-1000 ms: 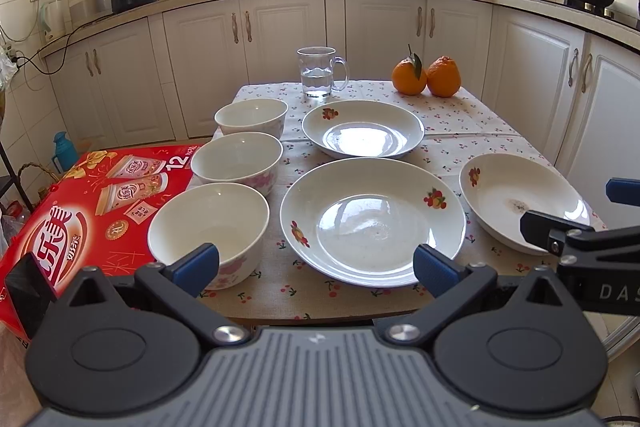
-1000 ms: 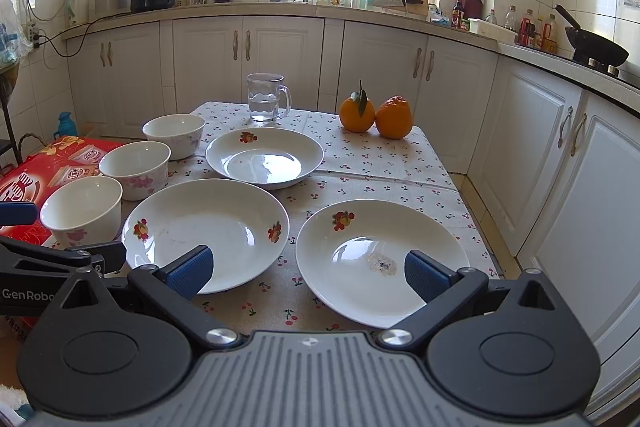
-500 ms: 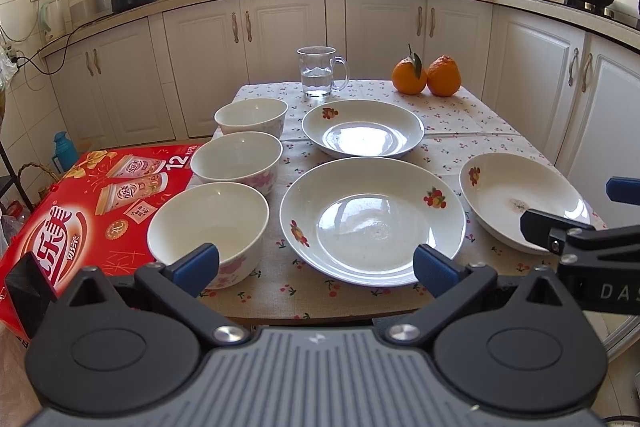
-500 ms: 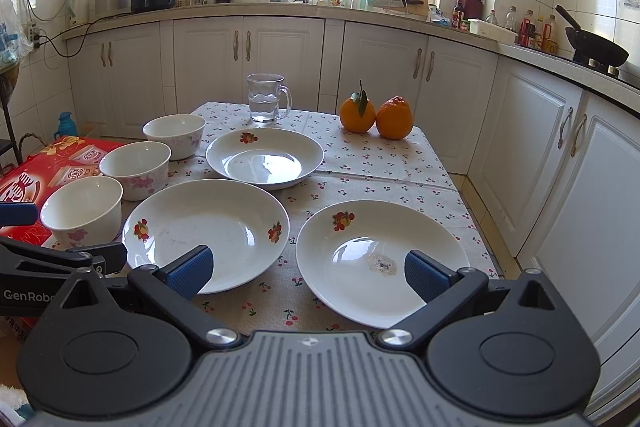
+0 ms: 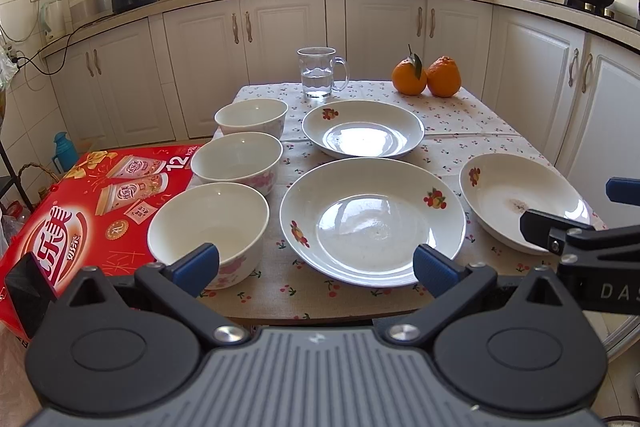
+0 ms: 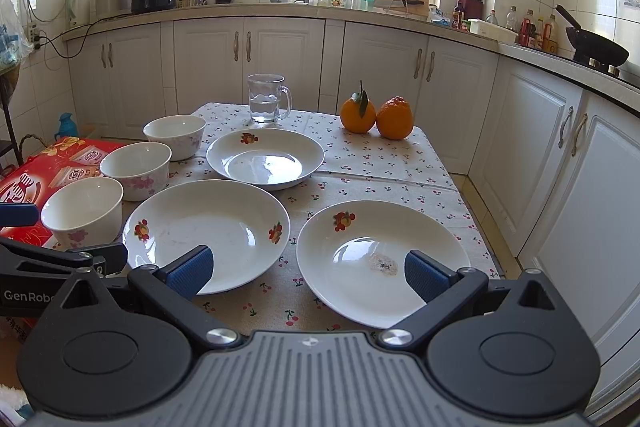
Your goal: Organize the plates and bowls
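Three white bowls stand in a row on the table's left: near bowl [image 5: 208,223], middle bowl [image 5: 236,161], far bowl [image 5: 251,115]. Three white plates with fruit prints lie beside them: a large centre plate [image 5: 372,221], a far plate [image 5: 362,129] and a right plate [image 5: 520,201], which has a small stain. My left gripper [image 5: 316,267] is open and empty at the table's near edge, before the near bowl and centre plate. My right gripper [image 6: 306,273] is open and empty over the near edge of the right plate [image 6: 382,259].
A glass mug of water [image 5: 318,73] and two oranges [image 5: 426,77] stand at the table's far end. A red carton [image 5: 80,211] sits left of the table. White cabinets [image 6: 580,179] close in on the right and behind.
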Available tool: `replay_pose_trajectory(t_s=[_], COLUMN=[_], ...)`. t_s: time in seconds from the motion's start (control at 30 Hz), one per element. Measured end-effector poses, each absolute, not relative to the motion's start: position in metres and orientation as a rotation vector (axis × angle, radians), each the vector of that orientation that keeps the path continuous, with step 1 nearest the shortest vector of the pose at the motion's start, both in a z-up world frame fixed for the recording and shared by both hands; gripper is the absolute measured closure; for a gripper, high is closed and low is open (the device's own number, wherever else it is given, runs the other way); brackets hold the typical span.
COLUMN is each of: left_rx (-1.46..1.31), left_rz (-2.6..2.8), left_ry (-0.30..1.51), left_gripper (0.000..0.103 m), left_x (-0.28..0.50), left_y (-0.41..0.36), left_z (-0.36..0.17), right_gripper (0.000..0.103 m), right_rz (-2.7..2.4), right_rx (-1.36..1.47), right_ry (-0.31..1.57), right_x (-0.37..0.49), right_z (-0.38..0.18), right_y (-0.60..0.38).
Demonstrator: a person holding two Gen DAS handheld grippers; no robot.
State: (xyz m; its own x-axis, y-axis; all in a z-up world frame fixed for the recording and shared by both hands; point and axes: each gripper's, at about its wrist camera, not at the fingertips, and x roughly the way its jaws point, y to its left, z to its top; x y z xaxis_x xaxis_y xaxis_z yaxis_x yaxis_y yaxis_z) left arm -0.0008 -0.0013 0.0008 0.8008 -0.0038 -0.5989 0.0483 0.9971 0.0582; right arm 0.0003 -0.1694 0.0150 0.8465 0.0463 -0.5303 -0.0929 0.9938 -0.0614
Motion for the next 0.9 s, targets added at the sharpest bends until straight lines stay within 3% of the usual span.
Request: replay_pose_trajectory(t_s=[0.9], left_rx=[0.063], left_rz=[-0.054], left_ry=[0.628], left_gripper=[0.001], left_x=[0.0023], left_y=[-0.002], left_z=[0.0026], right_gripper=[0.0], right_rz=[0.077], right_rx=[-0.088], right_ry=[0.548], right_x=[0.0015], right_z=[0.0164], right_y=[-0.1729])
